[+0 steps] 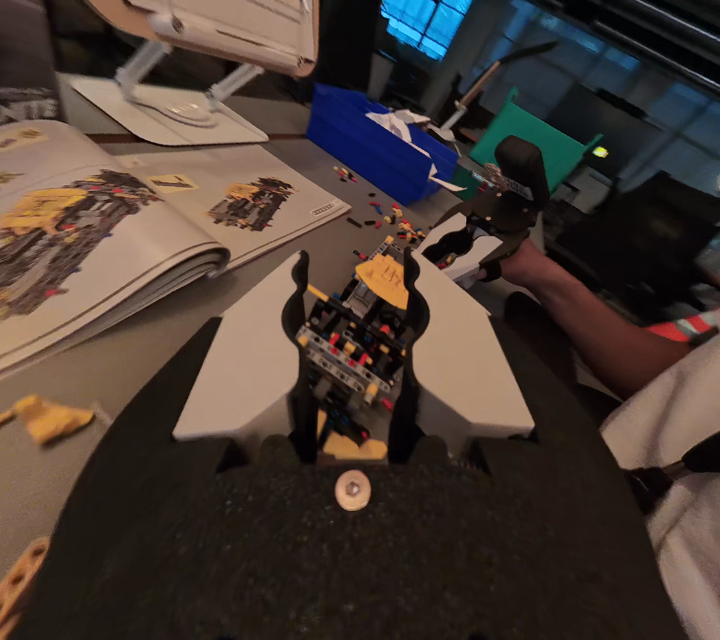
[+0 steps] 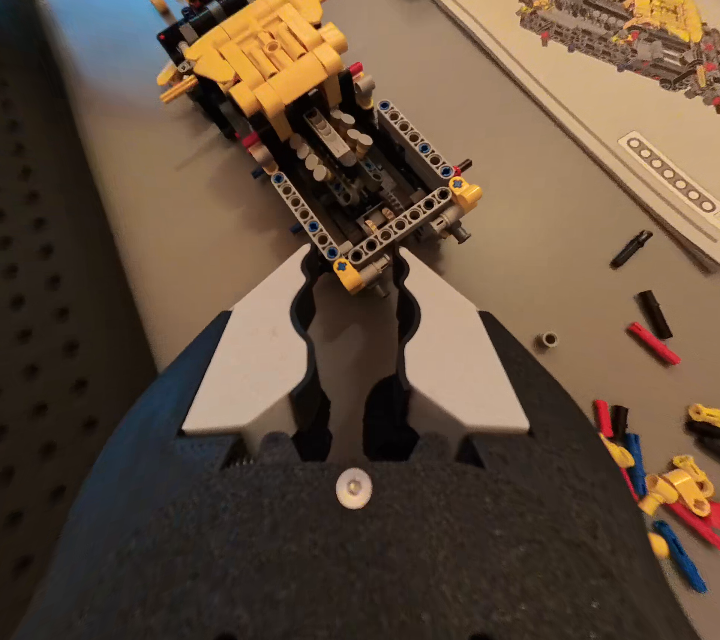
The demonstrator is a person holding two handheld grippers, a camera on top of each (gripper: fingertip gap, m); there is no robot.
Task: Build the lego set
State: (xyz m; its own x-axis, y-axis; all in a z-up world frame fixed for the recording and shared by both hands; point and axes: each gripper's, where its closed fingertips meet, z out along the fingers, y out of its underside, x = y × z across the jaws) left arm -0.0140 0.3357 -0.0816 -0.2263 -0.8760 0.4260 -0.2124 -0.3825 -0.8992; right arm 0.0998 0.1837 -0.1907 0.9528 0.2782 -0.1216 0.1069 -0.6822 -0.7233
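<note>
Left gripper straddles the lego model, its two fingers spread along either flank of the black, grey and yellow chassis; whether the pads actually press the sides I cannot tell. Right gripper has its fingers spread too, the tips set at the near grey beam of the lego model, by a yellow corner connector, with nothing pinched between them. The model lies lengthwise on the grey table, its yellow cab end away from the right wrist camera. An open instruction booklet lies just beside it on the table. Loose pins and connectors in red, blue, black and yellow are scattered near the right gripper, and a single grey bush sits apart from them. Farther back a blue bin holds crumpled white paper, and a white stand props up a printed sheet.
</note>
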